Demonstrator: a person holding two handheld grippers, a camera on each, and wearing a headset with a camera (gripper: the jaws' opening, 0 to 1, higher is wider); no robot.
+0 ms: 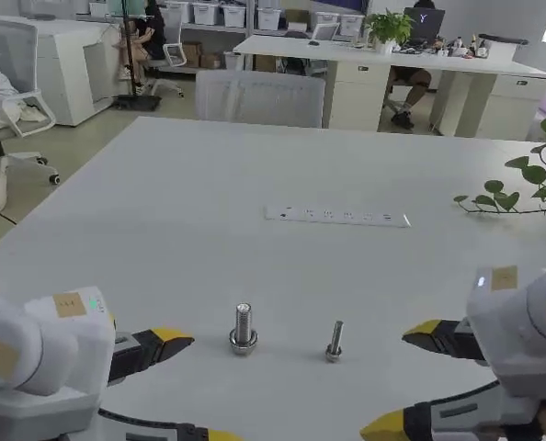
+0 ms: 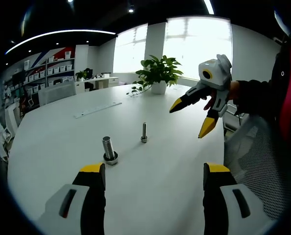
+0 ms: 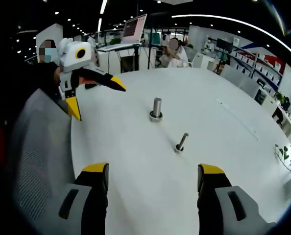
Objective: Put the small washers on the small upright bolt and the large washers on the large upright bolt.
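Here, both bolts stand upright on the white table (image 1: 209, 184), side by side and a little apart, in the space between the two grippers. The large bolt (image 1: 244, 327) is on the side of the left gripper (image 1: 199, 386), and the small bolt (image 1: 335, 339) is on the side of the right gripper (image 1: 386, 381). So the left one is the nearer for the large bolt and the right one for the small bolt. In the left gripper view the large bolt is just ahead of the left jaw, with the small bolt behind it and further away. In the right gripper view the small bolt is the closer one, almost straight ahead between the jaws. Both grippers are spread wide and carry nothing, and each is held low near the front edge of the table, with its jaw tips turned inward toward the bolts. The long axis of each bolt goes straight up from the table, so I judge that any washer has to come from above, with its hole in line with this axis, and not from the side. At the foot of the large bolt there is a wider ring (image 1: 244, 346). I cannot tell whether it is the head of the bolt or washers that are already on it. The foot of the small bolt is too small to read.
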